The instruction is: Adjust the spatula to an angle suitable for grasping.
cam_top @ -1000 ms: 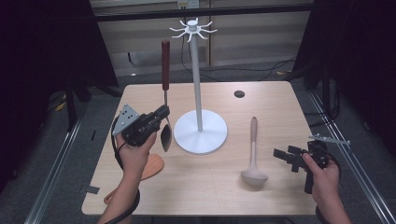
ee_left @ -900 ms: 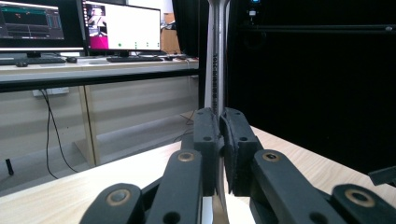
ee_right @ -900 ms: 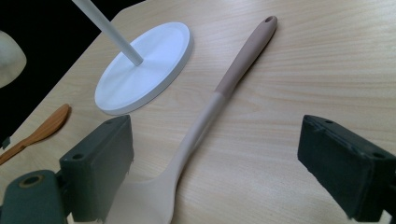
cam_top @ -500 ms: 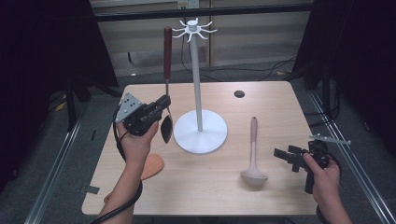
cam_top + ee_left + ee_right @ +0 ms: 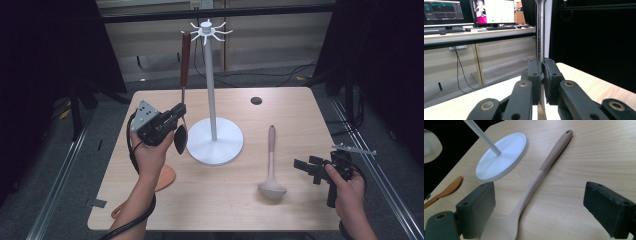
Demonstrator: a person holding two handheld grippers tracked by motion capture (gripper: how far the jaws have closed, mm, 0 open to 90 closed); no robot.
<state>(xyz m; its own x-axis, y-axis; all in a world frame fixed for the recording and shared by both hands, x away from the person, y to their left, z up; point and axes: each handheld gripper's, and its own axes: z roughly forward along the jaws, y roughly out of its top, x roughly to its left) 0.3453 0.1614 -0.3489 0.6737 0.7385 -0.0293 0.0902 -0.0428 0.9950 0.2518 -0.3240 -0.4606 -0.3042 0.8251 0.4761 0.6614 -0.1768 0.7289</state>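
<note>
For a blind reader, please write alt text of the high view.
The left gripper holds a red-handled utensil upright beside a white rack. The right gripper rests open near a beige ladle.

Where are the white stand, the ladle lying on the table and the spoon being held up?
Stand [image 5: 215, 142]: high view, on its round base.
Ladle [image 5: 270, 150]: high view, on its handle.
Spoon [image 5: 184, 55]: high view, on its dark red handle.

White stand [image 5: 215, 142], beige-and-tan ladle [image 5: 271, 170], orange wooden spatula [image 5: 162, 179], reddish-brown-handled steel utensil [image 5: 184, 52], pale wood table [image 5: 295, 115]
</note>
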